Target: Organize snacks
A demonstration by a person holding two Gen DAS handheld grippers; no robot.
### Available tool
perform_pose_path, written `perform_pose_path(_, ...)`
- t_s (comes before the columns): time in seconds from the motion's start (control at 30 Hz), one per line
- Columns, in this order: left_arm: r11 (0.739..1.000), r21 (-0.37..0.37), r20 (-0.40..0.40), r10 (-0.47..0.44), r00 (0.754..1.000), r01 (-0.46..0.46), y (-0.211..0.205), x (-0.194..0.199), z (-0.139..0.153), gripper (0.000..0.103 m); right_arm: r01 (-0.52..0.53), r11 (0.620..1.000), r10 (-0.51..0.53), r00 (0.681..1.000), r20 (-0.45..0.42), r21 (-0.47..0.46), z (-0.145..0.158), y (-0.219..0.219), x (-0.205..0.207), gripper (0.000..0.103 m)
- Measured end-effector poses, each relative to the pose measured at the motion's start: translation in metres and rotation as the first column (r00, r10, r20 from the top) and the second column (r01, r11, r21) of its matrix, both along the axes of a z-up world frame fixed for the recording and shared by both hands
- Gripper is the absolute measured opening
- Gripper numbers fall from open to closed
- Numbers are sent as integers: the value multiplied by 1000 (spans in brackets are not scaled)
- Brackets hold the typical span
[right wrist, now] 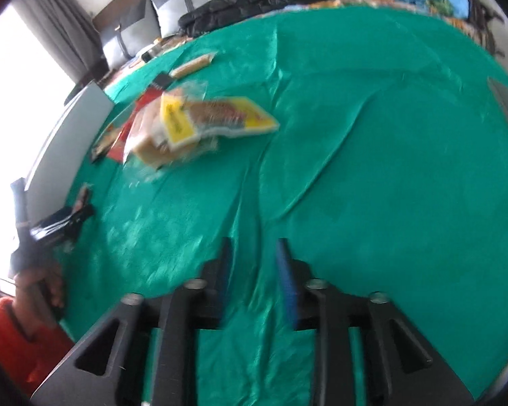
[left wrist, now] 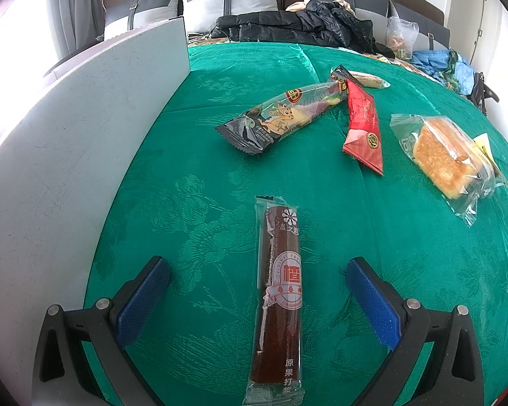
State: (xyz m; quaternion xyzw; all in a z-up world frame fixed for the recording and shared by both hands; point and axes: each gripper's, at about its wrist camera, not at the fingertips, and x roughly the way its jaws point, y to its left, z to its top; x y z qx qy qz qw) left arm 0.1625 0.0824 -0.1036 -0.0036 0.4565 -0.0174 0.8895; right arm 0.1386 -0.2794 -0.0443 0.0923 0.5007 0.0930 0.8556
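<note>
Snacks: five wrapped packets lie scattered on the green patterned tablecloth point(left wrist: 220, 176), none of them inside a container.
Tablecloth: shiny green damask, creased, covering the whole work surface.
White board: a flat grey-white panel point(left wrist: 67, 142) stands along the left edge of the cloth.
Bread packet: a clear plastic bag holding a golden square bun point(left wrist: 443, 162), lying at the right, well apart from the left gripper; in the right wrist view it sits under a yellow-labelled packet point(right wrist: 213, 118), blurred.
Cartoon packet: a long dark-ended wrapper with a yellow cartoon print point(left wrist: 281, 116), lying mid-cloth, its far end touching the red one.
Red packet: a narrow red foil wrapper point(left wrist: 364, 128), just beside the cartoon packet.
Fruit roll: a dark brown fruit-leather stick in a clear sleeve point(left wrist: 281, 297), lying lengthwise between the left fingers.
Left gripper point(left wrist: 257, 277): blue-padded fingers spread wide on either side of the fruit roll, not touching it.
Right gripper point(right wrist: 252, 253): fingers partly parted over bare cloth, nothing between them; view blurred.
</note>
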Motion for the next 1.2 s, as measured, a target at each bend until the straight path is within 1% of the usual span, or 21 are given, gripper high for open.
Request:
perform_pose_path(0.03,1000,0,0,0,1000,0,0,0,0,103,-8,1000,8,1000,19,-8,6,0,7,61)
perform_pose_path(0.07,1000,-1,0,-1,1000,1,0,0,0,103,-9,1000,8,1000,25,24,13,0,19,71)
perform_pose_path(0.1,1000,-1,0,-1,1000,1,0,0,0,103,10,995,-10,1000,-4,95,15,-5,30,71)
perform_pose_path(0.17,1000,-1,0,-1,1000,1,0,0,0,103,115,952,-87,990,-110,285,9,-15,57,71)
perform_pose_path(0.23,1000,-1,0,-1,1000,1,0,0,0,103,281,844,-174,949,-263,456,-13,-28,84,71)
perform_pose_path(0.3,1000,-1,0,-1,1000,1,1,0,0,103,374,777,-219,915,-339,507,-34,-27,99,71)
perform_pose_path(0.33,1000,-2,0,-1,1000,1,0,0,0,103,410,763,-248,900,-360,500,-43,-26,107,69)
perform_pose_path(0.4,1000,-1,0,0,1000,0,0,0,-1,103,440,709,-302,895,-327,551,-47,-27,117,66)
perform_pose_path(0.43,1000,-1,0,-1,1000,1,0,0,-1,103,458,683,-326,888,-323,569,-49,-27,122,53)
perform_pose_path(0.47,1000,-1,0,-1,1000,1,0,0,0,103,460,671,-325,887,-327,582,-52,-25,127,28)
perform_pose_path(0.5,1000,-1,0,-1,1000,1,0,0,0,103,451,652,-292,891,-347,609,-59,-22,133,26)
perform_pose_path(0.53,1000,-1,0,0,1000,0,0,0,0,103,452,625,-267,890,-369,636,-66,-21,136,10)
perform_pose_path(0.6,1000,-1,0,0,1000,0,-1,0,0,103,446,628,-286,895,-343,638,-62,-25,134,5)
perform_pose_path(0.67,1000,-1,0,0,1000,0,-1,0,0,103,379,652,-286,925,-250,657,-50,-26,129,4)
perform_pose_path(0.8,1000,-1,0,-1,1000,1,0,0,-1,103,293,622,-255,953,-167,726,-28,-37,104,3)
perform_pose_path(0.97,1000,-1,1,-1,1000,1,0,1,-1,103,170,578,-132,985,-114,798,-9,-49,51,3)
perform_pose_path(1.0,1000,-1,0,-1,1000,1,0,1,-1,103,153,589,-96,988,-119,794,-10,-53,40,3)
perform_pose_path(1.03,1000,-1,0,-1,1000,1,0,1,-1,103,147,622,-72,989,-130,769,-13,-57,29,3)
perform_pose_path(1.1,1000,-1,0,-1,1000,1,0,0,-1,103,151,755,-78,987,-140,639,-17,-62,14,7)
perform_pose_path(1.13,1000,-1,0,-1,1000,1,0,1,-1,103,159,840,-104,986,-134,518,-18,-64,8,8)
perform_pose_path(1.2,1000,-1,0,-1,1000,1,0,1,-1,103,178,922,-152,983,-100,344,-19,-63,-1,16)
